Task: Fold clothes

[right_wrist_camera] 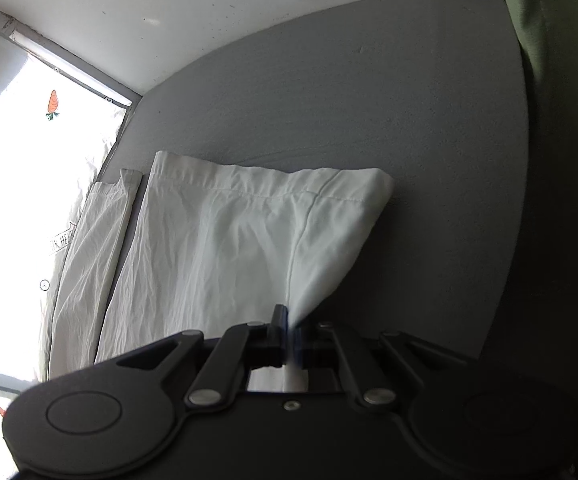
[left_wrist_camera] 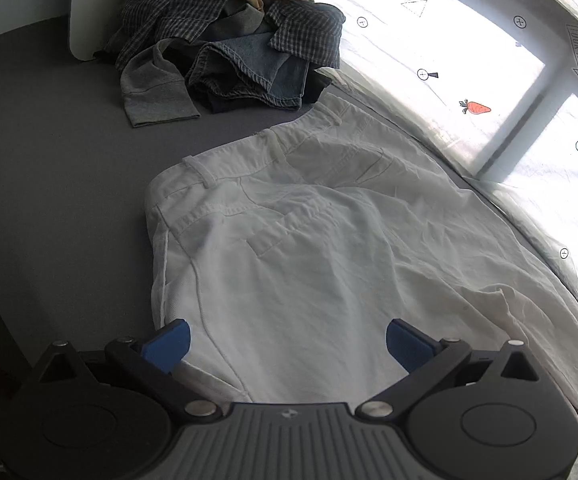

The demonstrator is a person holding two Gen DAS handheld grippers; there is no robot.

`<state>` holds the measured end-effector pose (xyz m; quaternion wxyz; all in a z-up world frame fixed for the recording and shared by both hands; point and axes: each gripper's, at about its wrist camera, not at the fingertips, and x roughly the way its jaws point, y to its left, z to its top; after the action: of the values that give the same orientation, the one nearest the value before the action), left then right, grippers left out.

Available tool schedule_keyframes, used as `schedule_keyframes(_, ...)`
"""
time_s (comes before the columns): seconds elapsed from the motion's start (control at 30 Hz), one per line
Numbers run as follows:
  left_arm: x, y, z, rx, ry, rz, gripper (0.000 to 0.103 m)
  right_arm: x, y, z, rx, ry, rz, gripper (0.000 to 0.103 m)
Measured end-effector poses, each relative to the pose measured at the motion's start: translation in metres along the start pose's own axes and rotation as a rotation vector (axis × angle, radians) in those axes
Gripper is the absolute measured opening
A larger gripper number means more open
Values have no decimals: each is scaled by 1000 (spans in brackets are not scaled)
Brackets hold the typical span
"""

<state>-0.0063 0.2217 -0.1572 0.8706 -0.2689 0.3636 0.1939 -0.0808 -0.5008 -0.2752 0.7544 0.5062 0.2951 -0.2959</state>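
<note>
White trousers (left_wrist_camera: 309,248) lie spread on the grey table (left_wrist_camera: 49,168), waistband toward a heap of dark clothes (left_wrist_camera: 225,52) at the far side, one edge reaching a printed white sheet (left_wrist_camera: 441,40); left gripper (left_wrist_camera: 287,346) hovers over the trouser fabric, blue fingers (left_wrist_camera: 169,344) spread wide, holding nothing; right gripper (right_wrist_camera: 289,330) is clamped on a pinch of the trousers (right_wrist_camera: 229,248) near a leg hem, the cloth drawn up into a taut ridge toward its jaws.
</note>
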Motion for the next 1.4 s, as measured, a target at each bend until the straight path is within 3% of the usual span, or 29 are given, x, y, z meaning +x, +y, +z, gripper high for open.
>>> schedule_keyframes(0.17, -3, 30, 15, -22, -28, 59, 95, -1, 8, -8, -21, -38, -32, 2)
schedule_keyframes(0.23, 2, 43, 18, -79, -2, 67, 86, -1, 12, -10, -31, -54, -45, 2)
schedule_keyframes(0.27, 6, 49, 17, -123, 14, 63, 76, -1, 13, -11, -28, -61, -49, 2)
schedule_keyframes(0.37, 17, 59, 9, -202, 58, 15, 67, -2, 12, -14, -2, -86, -52, 2)
schedule_keyframes(0.53, 32, 47, -2, -154, 166, -36, 67, -3, 16, -17, -3, -105, -66, 2)
schedule_keyframes(0.73, 30, 45, -8, -180, 125, -8, 67, -4, 32, -25, -97, -119, -114, 2)
schedule_keyframes(0.77, 28, 44, -6, -202, 115, -12, 63, -4, 31, -23, -85, -113, -107, 2)
schedule_keyframes(0.9, 18, 42, 1, -291, 73, -28, 29, -5, 25, -18, -38, -89, -82, 2)
schedule_keyframes(1.03, 9, 40, 9, -379, 30, -45, 13, -11, 22, -8, 73, -60, -83, 4)
schedule_keyframes(1.17, -3, 31, 22, -448, -28, -79, 10, -28, 31, -5, 159, -114, 53, 3)
schedule_keyframes(1.4, -27, -19, 68, -408, -176, -206, 7, -68, 83, 28, 163, -198, 326, 3)
